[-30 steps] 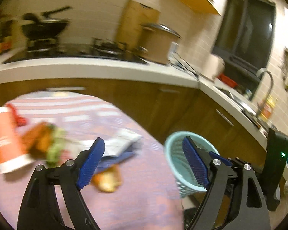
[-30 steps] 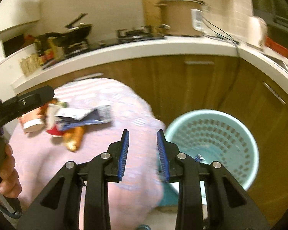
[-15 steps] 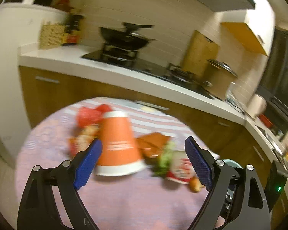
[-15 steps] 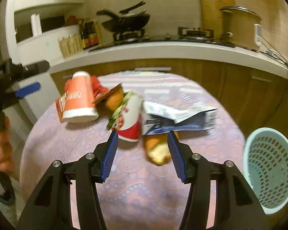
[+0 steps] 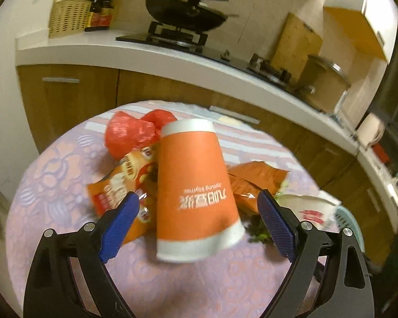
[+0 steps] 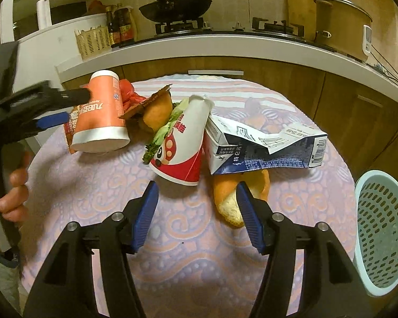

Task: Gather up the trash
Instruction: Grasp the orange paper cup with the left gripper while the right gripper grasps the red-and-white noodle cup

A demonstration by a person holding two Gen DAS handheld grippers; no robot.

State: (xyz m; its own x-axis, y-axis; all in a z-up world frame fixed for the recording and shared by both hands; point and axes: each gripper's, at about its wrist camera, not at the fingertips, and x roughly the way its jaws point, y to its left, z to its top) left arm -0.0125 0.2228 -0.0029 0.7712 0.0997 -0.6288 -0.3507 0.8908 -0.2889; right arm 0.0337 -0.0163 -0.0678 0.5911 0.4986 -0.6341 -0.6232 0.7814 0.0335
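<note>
An orange paper cup (image 5: 196, 185) lies on its side on the round table, its white rim end between the wide-open fingers of my left gripper (image 5: 197, 224); the pads stand clear of it. Under and behind it lie orange snack wrappers (image 5: 114, 190) and a red plastic bag (image 5: 135, 135). My right gripper (image 6: 196, 212) hovers over the cloth with its jaws opening and nothing between them. Just ahead of it lie a red-and-white paper cup (image 6: 183, 148) with lettuce, a crushed blue-and-white carton (image 6: 265, 145) and a piece of bread (image 6: 233, 206) beside its right finger.
A pale blue perforated basket (image 6: 382, 233) stands off the table's right edge. The table wears a lilac patterned cloth (image 6: 188, 265). A person's hand (image 6: 13, 193) holds the left gripper at the left. Wooden cabinets and a white counter with a stove run behind.
Both grippers swung left from the basket to the trash pile and came closer to it. The right jaws have widened. The orange cup now lies between the left fingers.
</note>
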